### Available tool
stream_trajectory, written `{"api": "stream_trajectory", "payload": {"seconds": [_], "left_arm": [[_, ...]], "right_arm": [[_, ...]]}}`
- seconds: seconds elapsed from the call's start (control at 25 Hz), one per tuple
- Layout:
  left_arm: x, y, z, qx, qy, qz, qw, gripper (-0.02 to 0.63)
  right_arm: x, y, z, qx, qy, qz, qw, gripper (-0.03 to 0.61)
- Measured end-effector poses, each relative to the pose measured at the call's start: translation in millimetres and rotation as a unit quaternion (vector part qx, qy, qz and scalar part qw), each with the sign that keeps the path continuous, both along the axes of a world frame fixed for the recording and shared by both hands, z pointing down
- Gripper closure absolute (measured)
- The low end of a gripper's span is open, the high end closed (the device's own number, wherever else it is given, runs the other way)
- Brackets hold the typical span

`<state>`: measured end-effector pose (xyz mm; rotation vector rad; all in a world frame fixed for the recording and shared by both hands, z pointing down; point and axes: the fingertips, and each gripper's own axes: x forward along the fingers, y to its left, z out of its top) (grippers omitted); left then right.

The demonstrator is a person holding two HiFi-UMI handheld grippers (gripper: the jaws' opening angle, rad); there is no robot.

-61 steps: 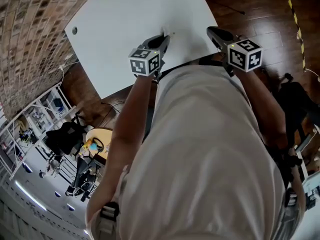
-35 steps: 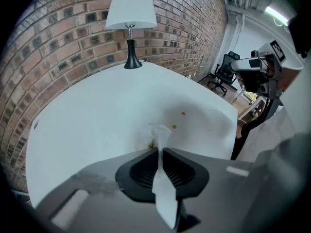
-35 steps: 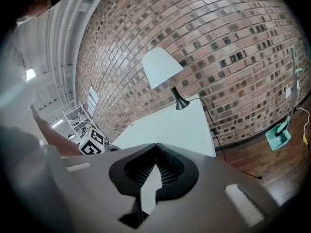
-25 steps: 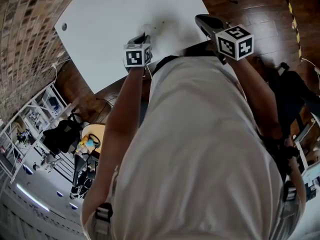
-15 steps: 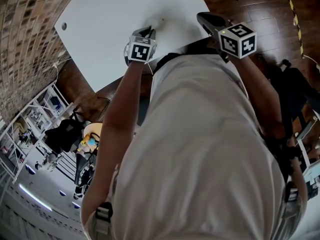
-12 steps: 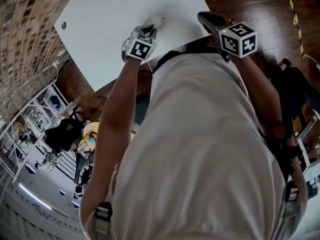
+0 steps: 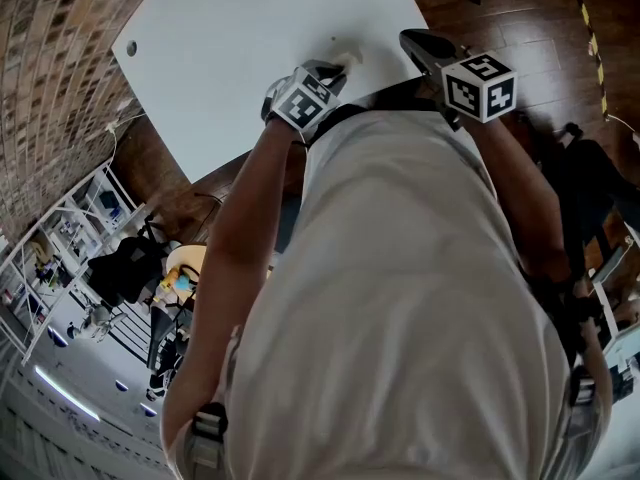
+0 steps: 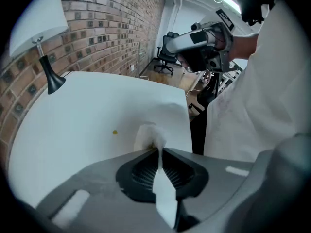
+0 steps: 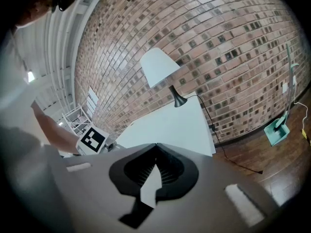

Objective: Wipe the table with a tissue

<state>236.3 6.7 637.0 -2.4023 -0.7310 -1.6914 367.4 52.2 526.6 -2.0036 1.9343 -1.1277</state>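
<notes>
While the left hand-held gripper (image 8: 156,149) pointed down at the white bench (image 7: 240,58), its two jaws were squeezed tight on a white tissue (image 8: 146,135). The tissue stuck out past the jaw tips in a crumpled bunch. It touched the bench top, close to the edge nearest the person (image 7: 400,298). A tiny yellow speck (image 8: 114,132) sat on the bench just beside the tissue.

The right hand-held gripper (image 9: 155,145) was held by the right edge of the bench, apart from the left one. Its jaws were pressed together and nothing was between them. Each hand-held gripper had a cube with black and white squares on it, and the right cube (image 7: 480,86) showed clearly from above.

At the far end of the bench stood a black lamp (image 9: 163,69) with a white shade, next to a brick wall (image 9: 228,38). A dark wooden floor (image 7: 520,28) lay to the right of the bench. The person wore a light shirt.
</notes>
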Motion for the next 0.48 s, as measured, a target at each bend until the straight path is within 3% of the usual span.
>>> {"api": "stream_trajectory", "payload": {"seconds": [0.12, 0.28, 0.36, 0.48], "left_arm": [[3.5, -10.7, -8.2, -0.026, 0.046, -0.082, 0.9953, 0.578], [10.6, -48.8, -23.7, -0.067, 0.074, -0.218, 0.9709, 0.577], [13.5, -70.7, -25.4, -0.051, 0.081, -0.246, 0.9645, 0.577], [20.9, -90.5, -21.0, -0.039, 0.075, -0.251, 0.9642, 0.577]], "right_arm": [[3.7, 0.3, -0.8, 0.000, -0.002, 0.007, 1.000, 0.571], [5.8, 5.3, 2.5, -0.004, -0.005, 0.015, 1.000, 0.571], [5.4, 6.5, 2.7, -0.003, -0.007, 0.020, 1.000, 0.571], [3.2, 6.7, 1.2, -0.001, -0.010, 0.025, 1.000, 0.571]]}}
